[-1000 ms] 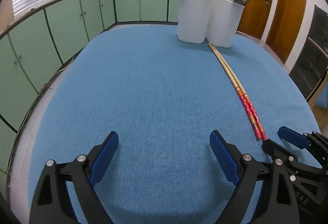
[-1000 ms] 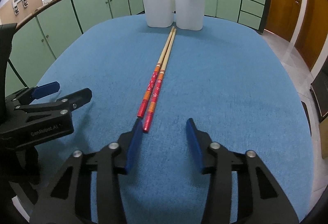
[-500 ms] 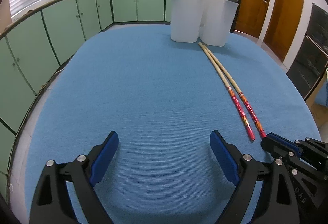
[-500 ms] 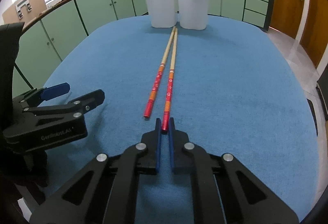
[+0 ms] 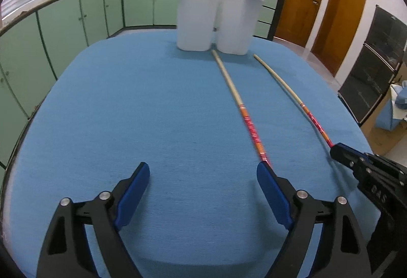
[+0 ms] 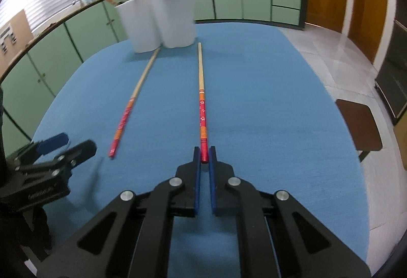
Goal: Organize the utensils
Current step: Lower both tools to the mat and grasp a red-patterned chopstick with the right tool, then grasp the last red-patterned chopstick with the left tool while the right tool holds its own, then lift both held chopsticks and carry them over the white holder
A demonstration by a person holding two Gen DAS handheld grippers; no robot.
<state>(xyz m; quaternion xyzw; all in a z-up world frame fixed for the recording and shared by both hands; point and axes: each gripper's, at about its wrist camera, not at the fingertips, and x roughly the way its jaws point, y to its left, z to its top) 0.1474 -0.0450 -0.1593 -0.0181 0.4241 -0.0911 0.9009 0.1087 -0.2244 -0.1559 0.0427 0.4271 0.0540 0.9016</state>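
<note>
Two long chopsticks with red patterned ends lie on the blue table cloth [image 5: 127,112]. My right gripper [image 6: 204,156] is shut on the red end of one chopstick [image 6: 201,89], which points toward the white utensil holder [image 6: 162,21]. The other chopstick [image 6: 132,99] lies to its left, its red end near my left gripper [image 6: 66,144]. In the left wrist view my left gripper [image 5: 203,176] is open and empty, the loose chopstick [image 5: 239,105] ends at its right finger, and the held chopstick [image 5: 292,94] runs to the right gripper [image 5: 338,150]. The holder [image 5: 216,21] contains several upright utensils.
Green cabinets [image 5: 76,21] ring the table on the left and back. Wooden doors [image 5: 348,13] and a dark oven [image 5: 376,69] stand on the right. A brown stool [image 6: 358,125] sits off the table's right edge.
My right gripper shut on one chopstick's red end and swung it right, away from the other. The left gripper stayed open and moved closer to the loose chopstick's end.
</note>
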